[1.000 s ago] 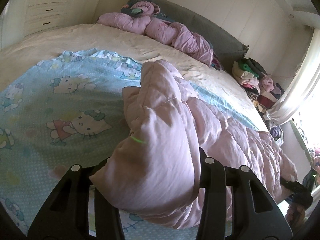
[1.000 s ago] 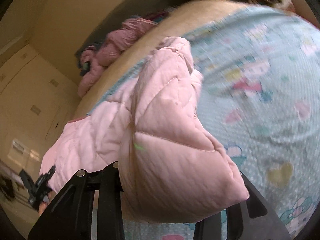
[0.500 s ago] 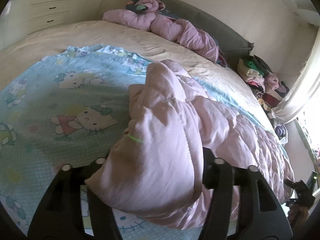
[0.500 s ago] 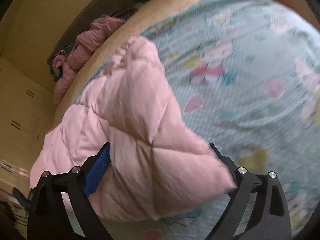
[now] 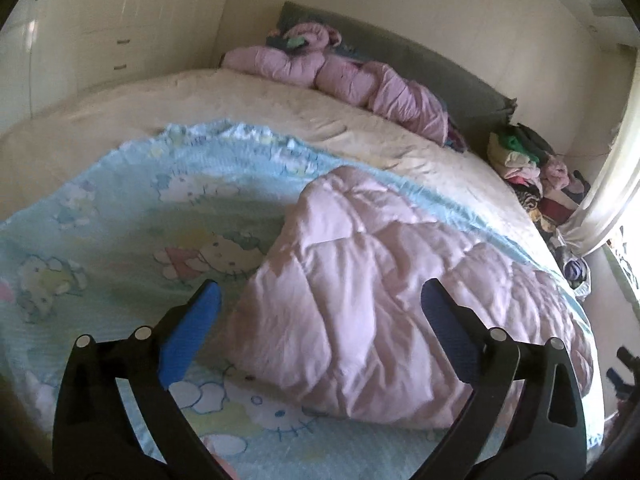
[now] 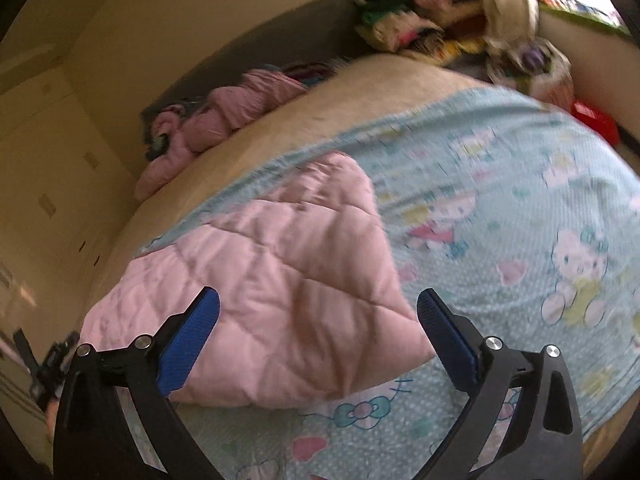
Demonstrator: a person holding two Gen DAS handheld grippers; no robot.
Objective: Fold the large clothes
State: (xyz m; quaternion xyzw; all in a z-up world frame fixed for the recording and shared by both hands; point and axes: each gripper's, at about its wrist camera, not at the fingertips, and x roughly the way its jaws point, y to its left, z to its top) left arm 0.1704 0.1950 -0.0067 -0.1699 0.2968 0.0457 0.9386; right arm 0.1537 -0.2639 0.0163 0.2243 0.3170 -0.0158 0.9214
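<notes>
Both tongs have let go; the pink quilted garment [image 5: 360,300] lies on the blue cartoon sheet [image 5: 120,248]. The left gripper [image 5: 320,328] and right gripper [image 6: 318,332] are opening wide, empty; lift clear of the garment, then smooth its fold.

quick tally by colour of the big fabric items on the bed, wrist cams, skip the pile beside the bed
Pink: 2 – quilted pink coat lying near the grippers, bunched pink coat by the headboard
Light blue: 1 – cartoon-cat print blanket
Cream: 1 – cream bedsheet
Total: 4
Smaller dark and teal bits beside the far pink coat are too unclear to count.
</notes>
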